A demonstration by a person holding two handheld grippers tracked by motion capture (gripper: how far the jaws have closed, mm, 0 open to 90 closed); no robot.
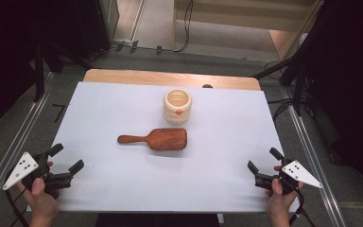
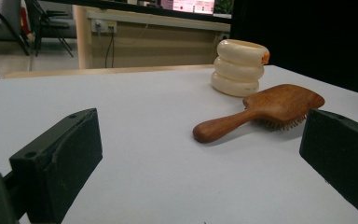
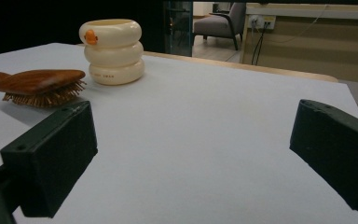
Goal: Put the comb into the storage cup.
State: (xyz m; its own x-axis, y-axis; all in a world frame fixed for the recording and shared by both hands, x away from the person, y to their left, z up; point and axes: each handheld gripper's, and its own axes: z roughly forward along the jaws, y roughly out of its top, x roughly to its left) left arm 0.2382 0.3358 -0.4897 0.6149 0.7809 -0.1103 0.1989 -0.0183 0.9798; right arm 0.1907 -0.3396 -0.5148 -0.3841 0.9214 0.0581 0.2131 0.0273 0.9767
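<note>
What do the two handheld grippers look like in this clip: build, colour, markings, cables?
Both are black two-jaw tools. The left gripper and the right gripper each carry a light grey three-cornered plate on top marked with black dots. The jaws end in thick black rectangular pads, slightly worn at the edges. A dark cable trails from each. No sleeves show on the forearms.

Lab or office room fitted as recording station. White surface (image 1: 123,189) on wooden top, flanked by metal rails (image 1: 14,142) on grey carpet floor. Black stands (image 1: 40,61) and dark drapes at both sides; cables (image 1: 186,28) trailing across floor. Background: long wooden counter with wall sockets (image 3: 261,21), upholstered chair (image 3: 223,18), screen (image 2: 191,5) above counter.
</note>
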